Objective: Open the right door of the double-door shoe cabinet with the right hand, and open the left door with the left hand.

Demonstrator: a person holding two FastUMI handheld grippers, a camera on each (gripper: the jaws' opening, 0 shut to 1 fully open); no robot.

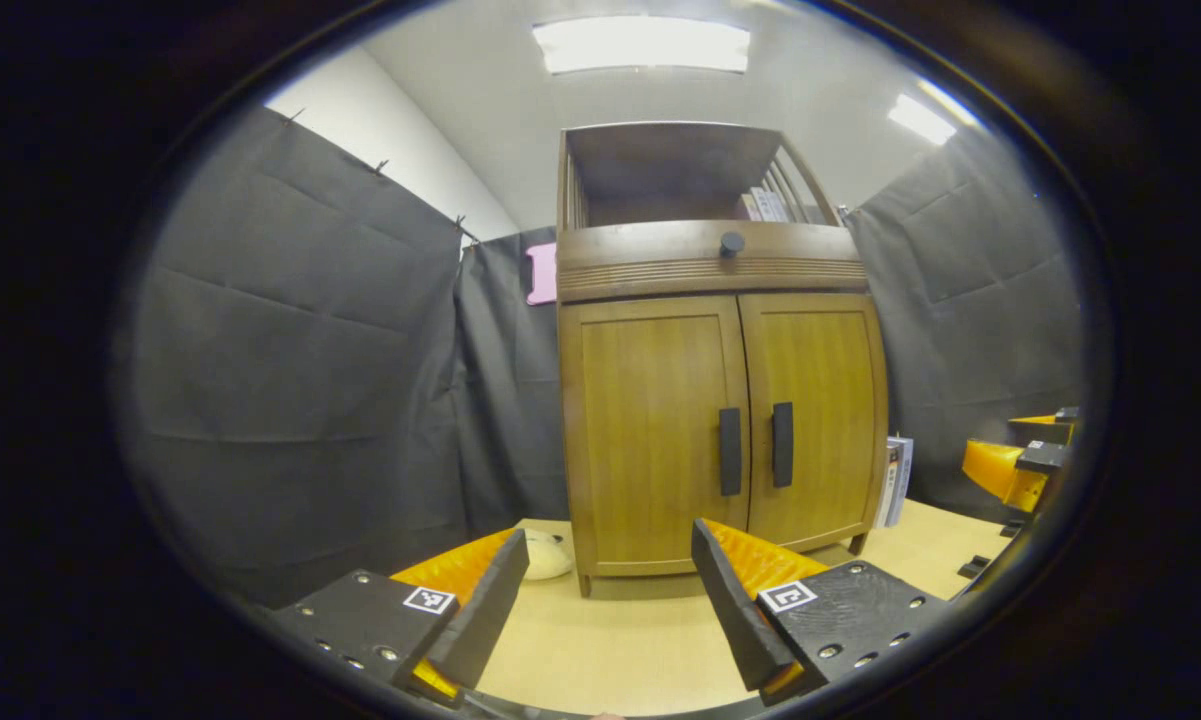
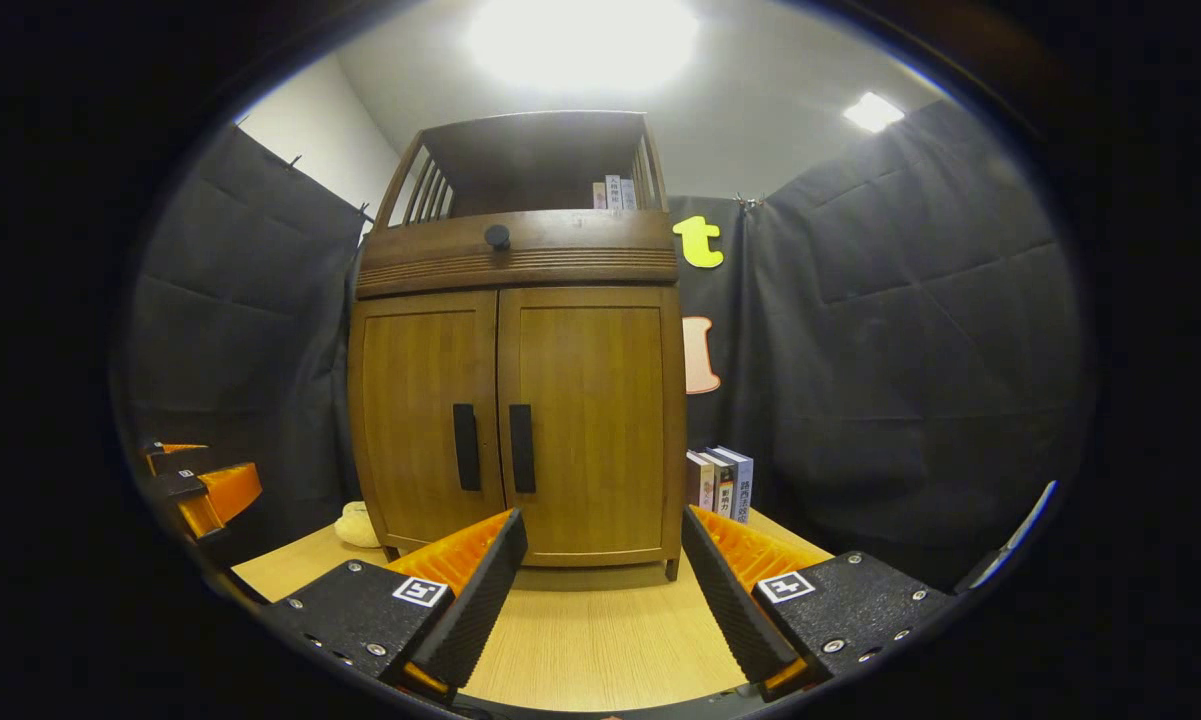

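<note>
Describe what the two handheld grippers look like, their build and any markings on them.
Each gripper, the left gripper and the right gripper, has two wedge-shaped fingers with ribbed inner faces, mounted on flat black blocks dotted with screw heads. Each block carries a small square black-and-white marker tag. Seen from the side, the right gripper's body is orange with black parts.

A pale wooden desk (image 2: 600,640) carries everything; upright books (image 2: 720,482) stand near its back right edge, just beside the furniture's right side; a cream soft object (image 1: 545,553) lies toward the back left; ceiling light panels (image 1: 642,45) glow overhead.
</note>
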